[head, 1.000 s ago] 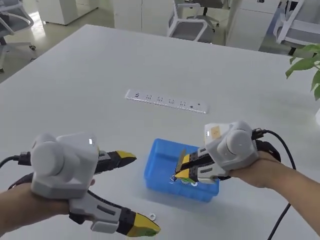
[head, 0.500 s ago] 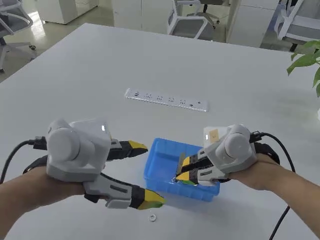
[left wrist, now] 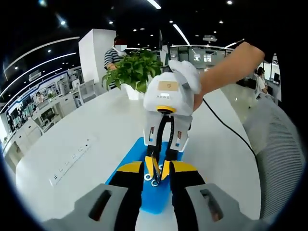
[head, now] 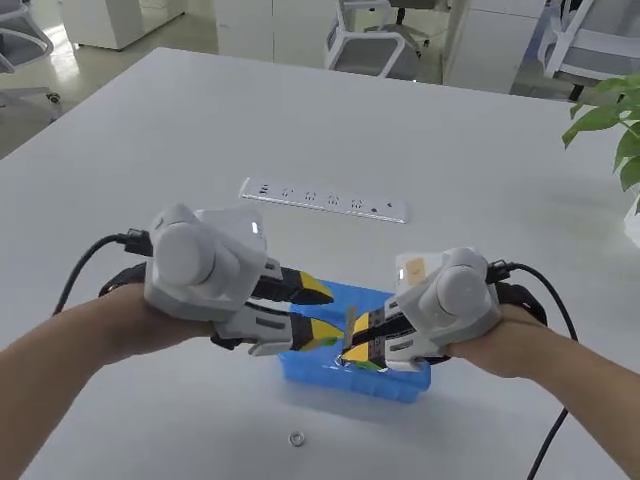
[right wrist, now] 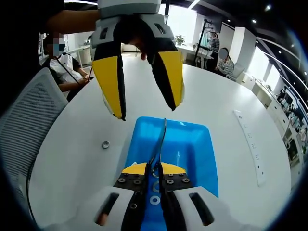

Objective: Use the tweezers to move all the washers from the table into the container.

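Left gripper has swung over the container, fingers spread; right fingers pinch the tweezers.

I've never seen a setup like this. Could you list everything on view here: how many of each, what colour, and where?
table: one, white, under everything
container: one, blue, on the table between the grippers
washers: at least two, silvery, inside the container
loose washer: one, silvery, on the table in front of the container
tweezers: one pair, dark metal, over the container
power strip: one, white, beyond the container
plant: one, green, at the far right
office chairs: a few, pale, past the table
left gripper: one, grey, yellow-tipped fingers apart
right gripper: one, grey, fingers closed on the tweezers
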### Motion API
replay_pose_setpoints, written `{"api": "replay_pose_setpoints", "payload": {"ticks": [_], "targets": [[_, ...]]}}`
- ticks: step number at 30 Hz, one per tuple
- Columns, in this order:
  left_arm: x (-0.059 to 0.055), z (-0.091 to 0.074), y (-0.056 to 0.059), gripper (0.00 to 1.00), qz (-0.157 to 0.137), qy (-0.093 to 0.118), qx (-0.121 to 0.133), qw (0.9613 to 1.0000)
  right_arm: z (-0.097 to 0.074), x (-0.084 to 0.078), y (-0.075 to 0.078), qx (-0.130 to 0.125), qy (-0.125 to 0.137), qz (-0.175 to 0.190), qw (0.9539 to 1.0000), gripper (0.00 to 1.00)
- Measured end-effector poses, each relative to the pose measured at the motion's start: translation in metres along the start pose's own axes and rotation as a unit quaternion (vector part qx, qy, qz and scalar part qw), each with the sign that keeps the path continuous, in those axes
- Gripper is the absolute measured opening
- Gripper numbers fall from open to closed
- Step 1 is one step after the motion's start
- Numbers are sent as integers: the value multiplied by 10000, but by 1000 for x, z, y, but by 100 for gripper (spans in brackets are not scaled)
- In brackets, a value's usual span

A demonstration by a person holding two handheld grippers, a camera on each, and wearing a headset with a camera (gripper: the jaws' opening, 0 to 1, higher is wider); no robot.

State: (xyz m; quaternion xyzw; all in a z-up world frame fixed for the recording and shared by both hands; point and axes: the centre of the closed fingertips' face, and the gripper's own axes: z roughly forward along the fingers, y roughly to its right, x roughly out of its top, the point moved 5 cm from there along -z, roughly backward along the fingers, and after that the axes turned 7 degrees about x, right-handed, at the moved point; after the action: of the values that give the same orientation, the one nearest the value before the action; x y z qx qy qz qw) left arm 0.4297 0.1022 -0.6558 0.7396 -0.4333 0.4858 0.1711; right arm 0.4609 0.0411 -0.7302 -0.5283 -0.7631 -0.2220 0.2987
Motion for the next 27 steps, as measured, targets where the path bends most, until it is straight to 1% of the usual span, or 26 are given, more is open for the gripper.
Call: {"api": "replay_pose_setpoints", "payload": {"ticks": [2,4,9,12,18,19,23,25,27], "targets": [[3,4,0,22,99,25,-41,9999,1,0,0,6,-1,-17,10000,9],[5,7,-1,18,136,9,-72,9999,1,1,0,5,-10,-25,10000,9],[2,12,-2,14,259,-141,-97,9995,1,2,-1,9,-37,-60,10000,9],[1,13,-2,7,295,-143,-126,9994,2,2,0,-4,-7,-15,10000,9],[-1,15,-2,6,198,-139,-194,9995,2,2,0,-8,-38,-21,10000,9],[-1,15,-2,6,148,-138,-217,9996,2,2,0,-20,-40,-6,10000,9],[1,17,0,5,127,-134,-221,9996,1,2,0,-77,-43,77,9999,12],[1,18,0,5,47,-150,-222,9996,0,3,-1,-118,-70,27,9999,12],[1,18,-1,5,39,-153,-203,9997,-3,5,-2,-162,2,95,9998,14]]}}
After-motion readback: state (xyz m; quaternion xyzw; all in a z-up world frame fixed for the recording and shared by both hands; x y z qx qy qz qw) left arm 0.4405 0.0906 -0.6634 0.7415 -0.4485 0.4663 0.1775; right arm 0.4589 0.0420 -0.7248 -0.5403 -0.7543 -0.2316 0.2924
